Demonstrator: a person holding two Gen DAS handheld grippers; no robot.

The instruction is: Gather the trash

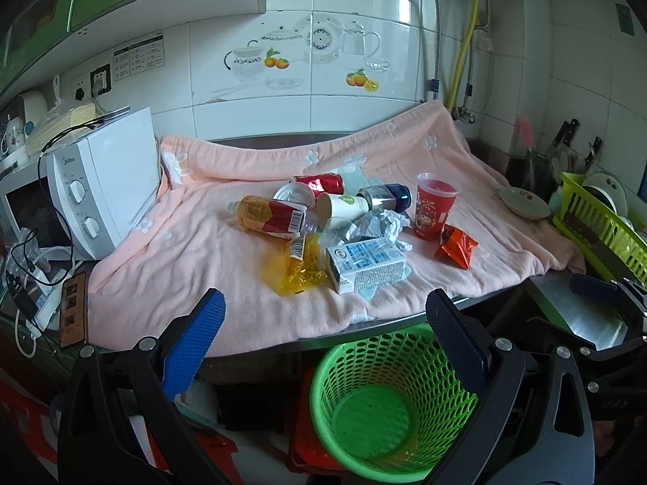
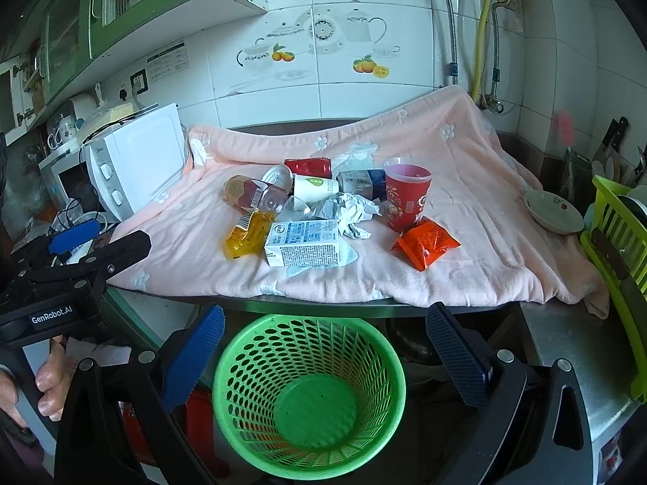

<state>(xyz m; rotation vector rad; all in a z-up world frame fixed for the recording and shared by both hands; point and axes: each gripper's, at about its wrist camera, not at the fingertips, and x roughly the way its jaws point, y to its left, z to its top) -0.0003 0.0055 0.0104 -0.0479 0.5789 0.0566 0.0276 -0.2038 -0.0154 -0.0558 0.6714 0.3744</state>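
Observation:
Trash lies piled on a pink towel [image 1: 226,283] [image 2: 465,266] on the counter: a white milk carton [image 1: 366,262] [image 2: 305,242], a yellow wrapper [image 1: 299,268] [image 2: 244,236], an orange snack bag [image 1: 455,244] [image 2: 424,242], a red cup [image 1: 434,210] [image 2: 406,196], crumpled paper [image 1: 380,222] [image 2: 356,212], a plastic bottle [image 1: 271,214] [image 2: 250,194], a white paper cup [image 1: 341,206] [image 2: 315,188] and cans. An empty green mesh basket [image 1: 388,404] [image 2: 309,396] stands on the floor below the counter edge. My left gripper [image 1: 325,323] and right gripper [image 2: 325,335] are both open and empty, held above the basket, short of the towel.
A white microwave [image 1: 105,186] [image 2: 137,161] stands left of the towel, with cables and a phone [image 1: 75,309] beside it. A bowl [image 1: 523,202] [image 2: 554,212] and a green dish rack [image 1: 602,226] [image 2: 618,242] sit at the right. The left gripper also shows in the right wrist view [image 2: 97,238].

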